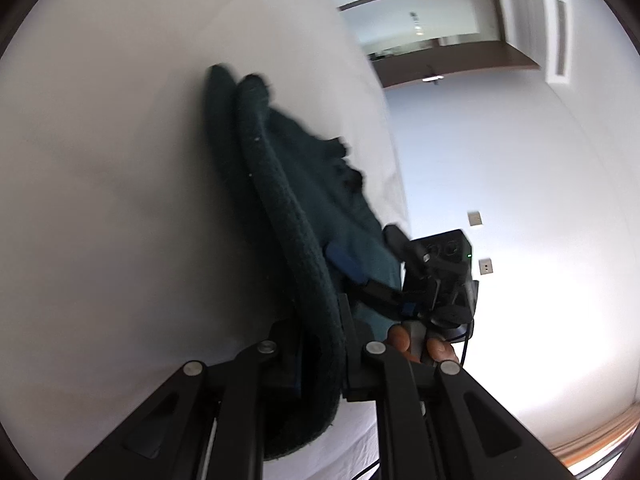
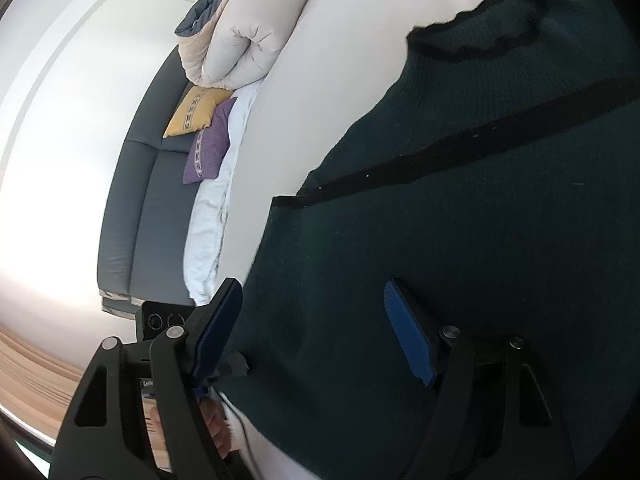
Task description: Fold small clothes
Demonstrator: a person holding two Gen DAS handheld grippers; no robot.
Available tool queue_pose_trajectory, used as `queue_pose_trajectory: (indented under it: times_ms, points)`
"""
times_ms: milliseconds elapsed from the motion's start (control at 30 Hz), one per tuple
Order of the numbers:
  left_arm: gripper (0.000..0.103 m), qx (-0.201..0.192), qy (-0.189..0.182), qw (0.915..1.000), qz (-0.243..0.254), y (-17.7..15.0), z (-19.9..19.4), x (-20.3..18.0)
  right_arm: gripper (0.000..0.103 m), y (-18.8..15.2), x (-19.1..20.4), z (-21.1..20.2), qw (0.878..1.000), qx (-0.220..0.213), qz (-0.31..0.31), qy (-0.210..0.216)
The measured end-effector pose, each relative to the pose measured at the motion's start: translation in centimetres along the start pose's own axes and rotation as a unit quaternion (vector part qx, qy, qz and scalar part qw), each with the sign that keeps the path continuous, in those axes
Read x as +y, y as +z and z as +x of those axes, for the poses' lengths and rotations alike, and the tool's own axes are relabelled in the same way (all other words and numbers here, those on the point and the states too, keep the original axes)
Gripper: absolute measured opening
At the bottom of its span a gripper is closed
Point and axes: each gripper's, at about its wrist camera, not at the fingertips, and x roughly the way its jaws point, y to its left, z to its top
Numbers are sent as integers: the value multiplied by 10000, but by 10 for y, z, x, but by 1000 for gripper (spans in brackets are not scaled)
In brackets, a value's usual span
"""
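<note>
A dark green knitted garment (image 2: 460, 240) lies on a white bed (image 1: 100, 180), its thick folded edge running lengthwise straight away from the left gripper (image 1: 320, 344), clamped on that edge, while the right gripper (image 2: 316, 332) spreads wide just over the cloth.

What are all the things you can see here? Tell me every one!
sweater: one, dark green knit with black trim, spread on the bed
bed sheet: one, white, under the sweater
duvet: one, pale, bunched at the far end of the bed
cushions: two, yellow cushion and purple cushion, by the headboard
headboard: one, grey-blue, padded, along the bed
wall sockets: two, pale, on the white wall
left gripper: one, black, shut on the sweater's edge
right gripper: one, black with blue pads, open over the sweater
</note>
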Motion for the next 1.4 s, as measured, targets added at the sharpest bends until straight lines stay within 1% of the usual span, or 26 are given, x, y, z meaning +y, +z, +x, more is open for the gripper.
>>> queue_pose_trajectory:
  times_ms: [67,133,200,233,333,400,433,467,500,533,600,633,667,733,833,900,967,1033,1067,1100,1133,1167,1200,1267,1400]
  points:
    - [12,-43,149,9997,170,0,4,-20,74,4,-2,-20,9999,-70,36,128]
    - [12,-33,122,9996,257,-1,14,-40,75,8,-9,-44,9993,-207,115,276]
    - [12,65,241,9983,522,-1,35,-72,78,14,-22,-73,9972,-416,368,496]
    - [12,108,309,9974,637,-1,46,-84,79,17,-32,-88,9953,-530,529,620]
    - [12,369,475,9927,1050,-7,89,-128,82,20,-63,-122,9883,-778,948,909]
    - [12,645,570,9874,1329,-16,131,-155,82,23,-79,-139,9840,-840,1158,1063]
    - [12,732,569,9861,1376,-21,143,-160,82,24,-89,-145,9813,-836,1268,1184]
    - [12,879,543,9846,1411,-27,165,-167,82,25,-96,-151,9793,-857,1345,1250]
    - [13,969,524,9833,1452,-32,180,-171,82,28,-100,-156,9786,-892,1377,1243]
    - [17,1108,488,9816,1474,-40,200,-175,82,29,-106,-162,9779,-935,1398,1246]
    - [32,1273,424,9813,1380,-49,218,-175,82,33,-117,-171,9754,-966,1507,1287]
    - [49,1318,342,9815,1347,-53,223,-175,82,33,-121,-175,9744,-972,1523,1336]
    - [58,1292,243,9821,1349,-57,219,-175,82,34,-123,-180,9744,-956,1491,1387]
    - [60,1204,138,9823,1427,-60,202,-174,82,37,-124,-185,9782,-922,1411,1213]
    - [66,944,166,9845,1469,-60,167,-165,82,43,-121,-189,9826,-827,1329,1003]
    - [67,798,242,9856,1470,-61,142,-154,82,45,-115,-190,9876,-755,1152,749]
    - [67,751,334,9854,1488,-64,121,-142,82,47,-106,-186,9934,-630,913,308]
    - [67,727,444,9864,1406,-64,110,-128,79,48,-101,-181,9956,-534,756,-110]
    - [67,718,469,9874,1327,-65,107,-122,71,50,-96,-176,9958,-488,685,-364]
    - [67,712,481,9887,1229,-66,105,-117,54,53,-91,-170,9952,-425,594,-653]
    - [67,712,480,9902,1100,-70,102,-108,44,53,-85,-164,9939,-361,524,-896]
    - [67,714,472,9908,1048,-72,101,-105,25,55,-83,-157,9903,-256,472,-1282]
    - [67,713,463,9911,1025,-75,103,-106,18,56,-82,-154,9877,-187,440,-1486]
    - [67,739,443,9909,1036,-80,104,-106,14,58,-78,-156,9844,-190,319,-1720]
    - [67,808,412,9897,1105,-82,110,-112,12,58,-66,-181,9806,-362,133,-1924]
